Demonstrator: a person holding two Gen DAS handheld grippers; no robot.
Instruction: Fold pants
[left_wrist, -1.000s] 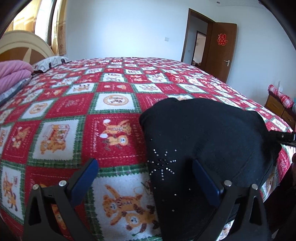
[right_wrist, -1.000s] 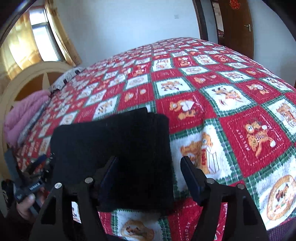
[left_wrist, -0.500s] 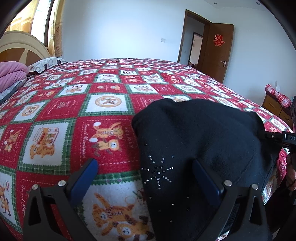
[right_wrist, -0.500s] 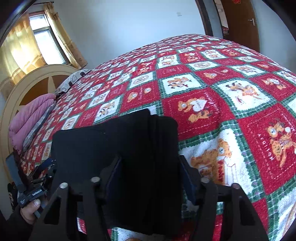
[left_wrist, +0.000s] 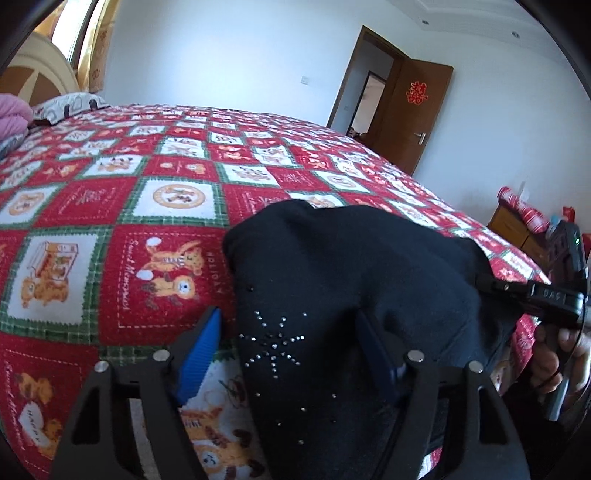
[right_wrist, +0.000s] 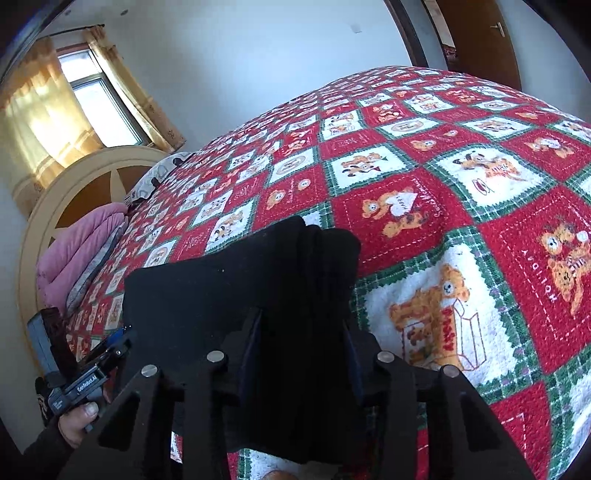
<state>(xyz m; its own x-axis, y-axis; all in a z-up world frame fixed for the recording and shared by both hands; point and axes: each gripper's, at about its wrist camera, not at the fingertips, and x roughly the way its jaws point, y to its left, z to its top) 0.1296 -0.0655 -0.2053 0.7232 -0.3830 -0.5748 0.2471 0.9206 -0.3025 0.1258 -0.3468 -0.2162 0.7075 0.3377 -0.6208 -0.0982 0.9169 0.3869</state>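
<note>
Black pants (left_wrist: 343, 280) with a rhinestone star lie folded into a thick bundle on the red patchwork bedspread (left_wrist: 122, 206). My left gripper (left_wrist: 291, 347) has its jaws around the bundle's near end, the blue left pad (left_wrist: 201, 350) beside the fabric and the right one pressed into it. In the right wrist view the pants (right_wrist: 236, 291) show stacked folded layers, and my right gripper (right_wrist: 301, 339) has closed in on the bundle's right end, jaws against the cloth. Each gripper shows in the other's view, the right (left_wrist: 532, 295) and the left (right_wrist: 92, 373).
A pink quilt (right_wrist: 77, 251) and a pillow (left_wrist: 70, 105) lie by the round headboard (right_wrist: 62, 192). An open brown door (left_wrist: 413, 110) stands at the far wall. A wooden bedside cabinet (left_wrist: 517, 225) is at the right. The bed's near edge is just under both grippers.
Both grippers have narrowed around the folded pants, the right one from wide open to pressing the cloth. Both cameras have moved closer to the bundle and tilted up.
</note>
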